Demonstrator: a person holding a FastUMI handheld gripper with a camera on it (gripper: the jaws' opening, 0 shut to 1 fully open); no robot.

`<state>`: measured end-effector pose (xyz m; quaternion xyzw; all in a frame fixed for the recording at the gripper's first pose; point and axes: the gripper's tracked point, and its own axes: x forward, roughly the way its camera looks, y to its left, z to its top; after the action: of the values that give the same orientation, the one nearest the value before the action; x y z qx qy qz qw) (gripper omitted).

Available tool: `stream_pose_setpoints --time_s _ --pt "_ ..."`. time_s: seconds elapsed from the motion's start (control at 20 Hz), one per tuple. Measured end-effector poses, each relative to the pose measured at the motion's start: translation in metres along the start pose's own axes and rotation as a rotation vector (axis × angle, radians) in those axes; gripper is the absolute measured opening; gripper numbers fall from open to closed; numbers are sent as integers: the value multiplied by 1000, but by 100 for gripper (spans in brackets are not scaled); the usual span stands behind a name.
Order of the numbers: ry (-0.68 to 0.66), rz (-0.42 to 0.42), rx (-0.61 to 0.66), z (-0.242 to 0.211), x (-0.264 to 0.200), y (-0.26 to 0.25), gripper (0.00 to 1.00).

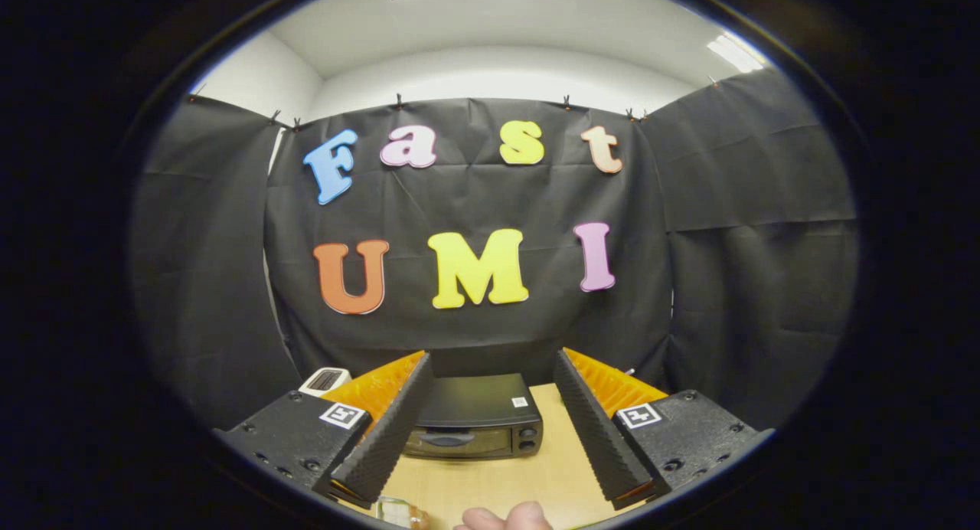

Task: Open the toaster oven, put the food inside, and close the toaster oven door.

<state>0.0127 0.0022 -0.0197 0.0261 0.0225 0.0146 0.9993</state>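
A black toaster oven (476,421) sits on the wooden table (543,469) with its door shut, handle and two knobs facing me. My gripper (490,490) is held high above the table, open wide, nothing between its ribbed fingers (387,438). The oven stands ahead of them, seen in the gap and partly hidden by the left finger. A piece of food in clear wrap (402,512) lies on the table near the left fingertip, cut off at the edge. Beside it a person's fingers (505,518) rest on the table.
A small white device with a dark grille (325,380) stands behind the left finger, to the left of the oven. Black cloth walls enclose the booth on three sides. Bare wood lies in front of and right of the oven.
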Motion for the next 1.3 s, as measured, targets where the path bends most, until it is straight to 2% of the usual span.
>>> stream_pose_setpoints --time_s 0.5,0.7,1.05,1.3 --pt "70 71 15 -43 34 33 100" --pt "121 105 6 -73 61 50 100" --pt "267 146 -25 -165 136 77 100" --pt "390 129 -28 -237 186 73 100"
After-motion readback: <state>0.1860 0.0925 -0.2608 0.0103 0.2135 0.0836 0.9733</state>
